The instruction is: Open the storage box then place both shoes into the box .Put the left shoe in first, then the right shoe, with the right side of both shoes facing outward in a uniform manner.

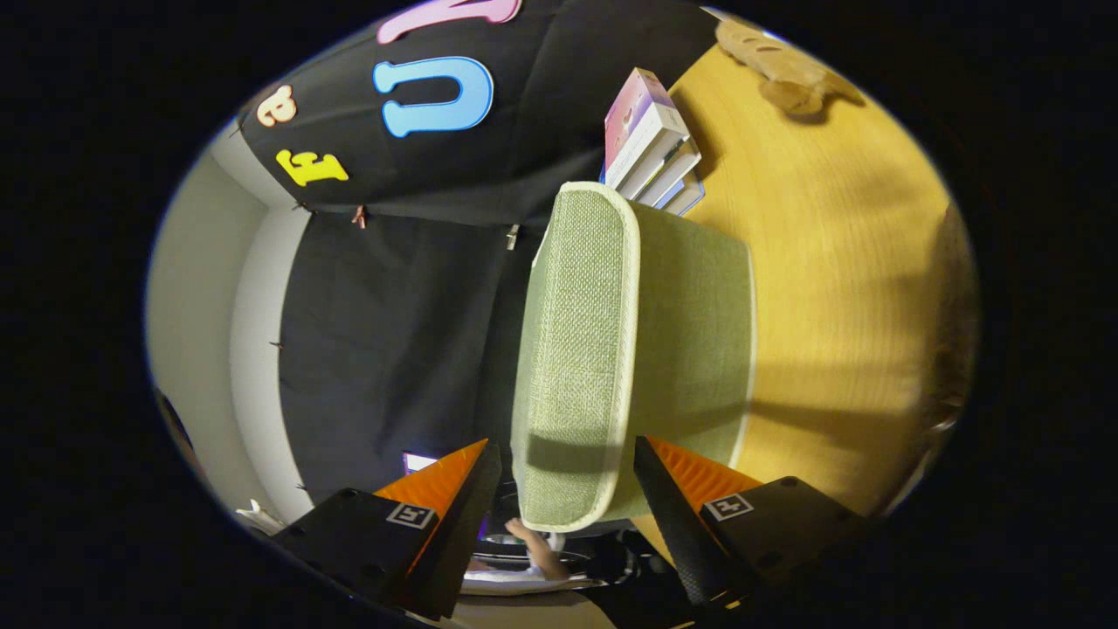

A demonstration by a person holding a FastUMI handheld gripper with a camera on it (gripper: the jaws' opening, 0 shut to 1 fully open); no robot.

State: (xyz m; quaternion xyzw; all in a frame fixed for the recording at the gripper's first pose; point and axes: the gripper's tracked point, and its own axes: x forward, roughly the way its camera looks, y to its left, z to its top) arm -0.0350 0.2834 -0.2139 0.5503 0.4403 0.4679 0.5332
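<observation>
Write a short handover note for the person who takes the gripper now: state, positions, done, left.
Gripper: open, fingers on either side of the green fabric storage box's lid edge, not clearly pressing.
The box stands on the wooden table; a stack of books lies beyond it.
Done: whether the lid is lifted cannot be told.
Left: open the box, then put in the left shoe, then the right.

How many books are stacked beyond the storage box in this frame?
4 books, as far as I can tell, in one stack on the wooden table, just past the green storage box. More may be hidden behind it. The gripper is open, its fingers either side of the box's near end.
</observation>
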